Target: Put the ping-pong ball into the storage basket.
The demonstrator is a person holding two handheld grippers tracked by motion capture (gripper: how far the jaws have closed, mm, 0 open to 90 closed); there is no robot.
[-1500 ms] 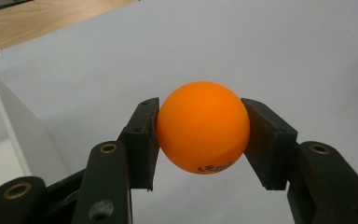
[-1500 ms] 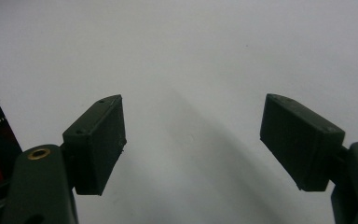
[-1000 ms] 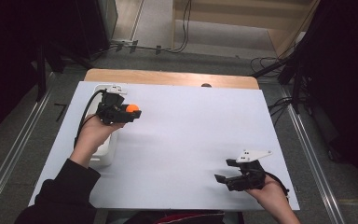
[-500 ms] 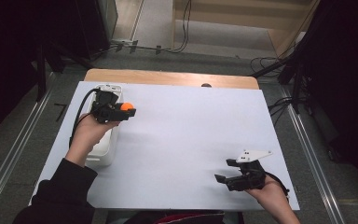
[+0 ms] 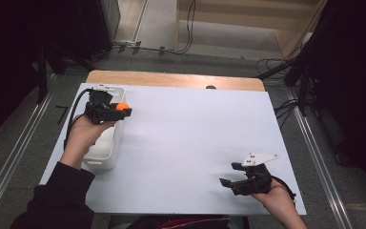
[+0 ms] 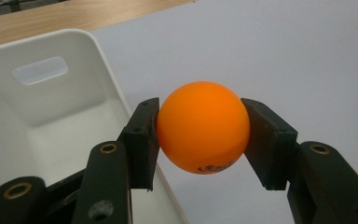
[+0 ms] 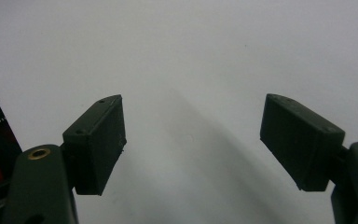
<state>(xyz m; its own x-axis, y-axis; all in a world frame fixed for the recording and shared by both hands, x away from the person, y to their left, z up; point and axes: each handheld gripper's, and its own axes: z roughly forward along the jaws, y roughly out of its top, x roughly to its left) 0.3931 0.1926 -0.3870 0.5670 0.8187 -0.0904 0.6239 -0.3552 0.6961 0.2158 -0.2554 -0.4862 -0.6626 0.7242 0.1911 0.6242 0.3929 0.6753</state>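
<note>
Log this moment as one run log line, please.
left claw: shut on orange ball | ball: by white bin rim | right claw: open, empty, above white table

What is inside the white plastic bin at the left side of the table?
The far part of the white plastic bin looks empty. Its near part is covered by the left gripper holding the orange ball.

Plain orange ball [image 6: 203, 133] with a small dark printed mark, clamped between matte black pads [image 6: 142, 140]. Glossy white bin [image 6: 51, 116] left of them, pale white table [image 6: 284, 56] beneath, light wood strip [image 6: 74, 16] beyond.
</note>
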